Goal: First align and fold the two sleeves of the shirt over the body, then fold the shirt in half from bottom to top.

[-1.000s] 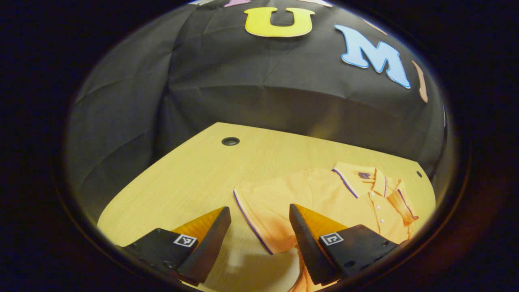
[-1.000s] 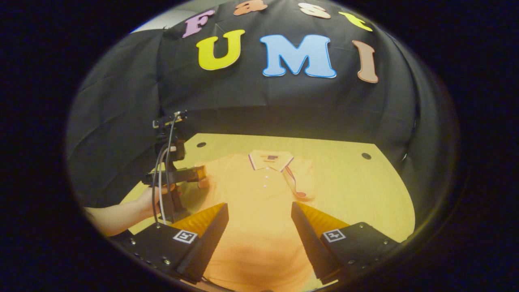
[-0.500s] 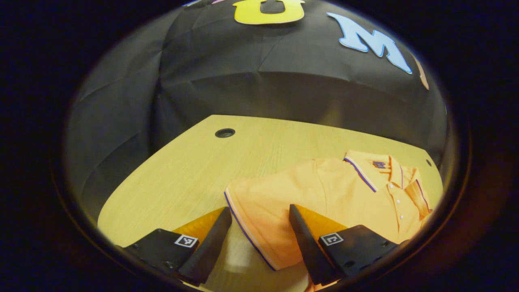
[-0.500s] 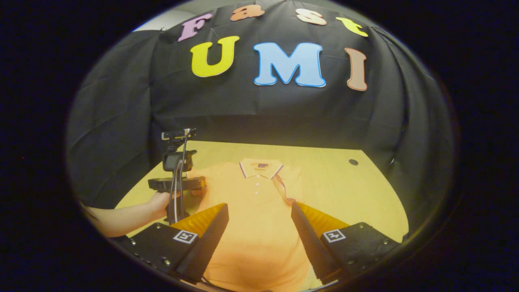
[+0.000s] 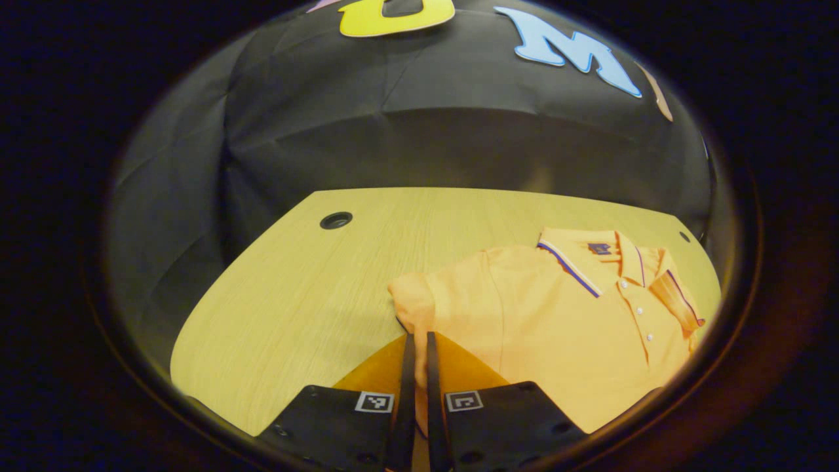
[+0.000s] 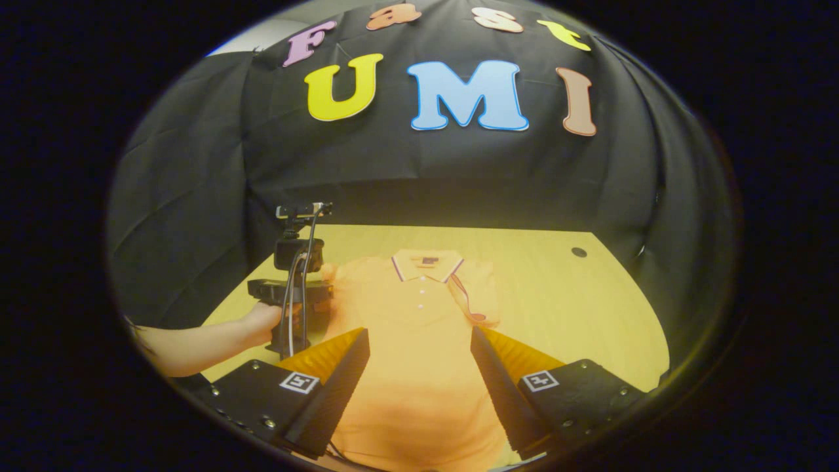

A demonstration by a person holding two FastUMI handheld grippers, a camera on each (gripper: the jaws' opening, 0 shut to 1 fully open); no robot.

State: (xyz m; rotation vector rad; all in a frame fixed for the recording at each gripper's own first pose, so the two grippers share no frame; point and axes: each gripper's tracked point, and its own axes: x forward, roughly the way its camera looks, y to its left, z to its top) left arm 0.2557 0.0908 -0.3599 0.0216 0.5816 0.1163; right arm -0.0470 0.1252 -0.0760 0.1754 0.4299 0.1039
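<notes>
An orange polo shirt (image 5: 557, 314) lies face up on the wooden table (image 5: 295, 295), collar (image 5: 590, 252) toward the far wall. My left gripper (image 5: 417, 335) is shut on the cuff of the shirt's near sleeve (image 5: 413, 298), which bunches up at the fingertips. The other sleeve (image 5: 678, 301) lies folded over the chest. In the right gripper view my right gripper (image 6: 419, 337) hangs open above the shirt's (image 6: 419, 367) lower body, touching nothing. That view also has the left gripper (image 6: 321, 295) at the shirt's left edge, held by a hand (image 6: 262, 321), and the folded sleeve (image 6: 468, 298).
The table (image 6: 577, 301) has a round cable hole at its far left corner (image 5: 335, 220) and another at its far right (image 6: 578, 252). Black cloth closes the booth behind and beside the table. Bare wood lies on both sides of the shirt.
My left gripper has closed from wide open onto the sleeve cuff, and the sleeve has bunched up. The right gripper has stayed open, hovering over the shirt's body.
</notes>
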